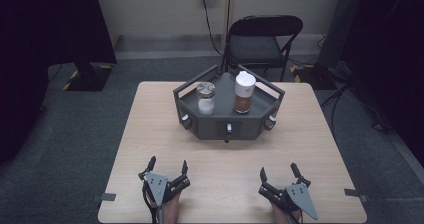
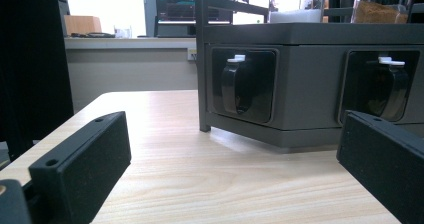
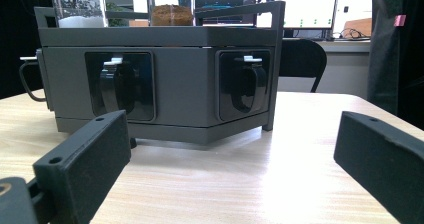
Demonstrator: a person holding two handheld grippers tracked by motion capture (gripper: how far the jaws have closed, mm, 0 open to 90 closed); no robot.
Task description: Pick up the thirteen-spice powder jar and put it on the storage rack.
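A dark grey six-sided rack (image 1: 260,125) stands at the middle of the wooden table (image 1: 150,134), with round black handles on its front faces (image 2: 236,86) (image 3: 247,85). On its top stand a glass jar of white powder (image 1: 205,98) and a taller white-capped jar of brown powder (image 1: 244,92). My left gripper (image 1: 168,165) rests near the table's front edge at the left, open and empty. At the front right my right gripper (image 1: 279,171) rests open and empty too. Both point toward the rack from some distance.
A black folding chair (image 1: 262,41) stands behind the table. Black curtains hang at both sides, and cables run across the floor at the right. Bare tabletop lies between the grippers and the rack.
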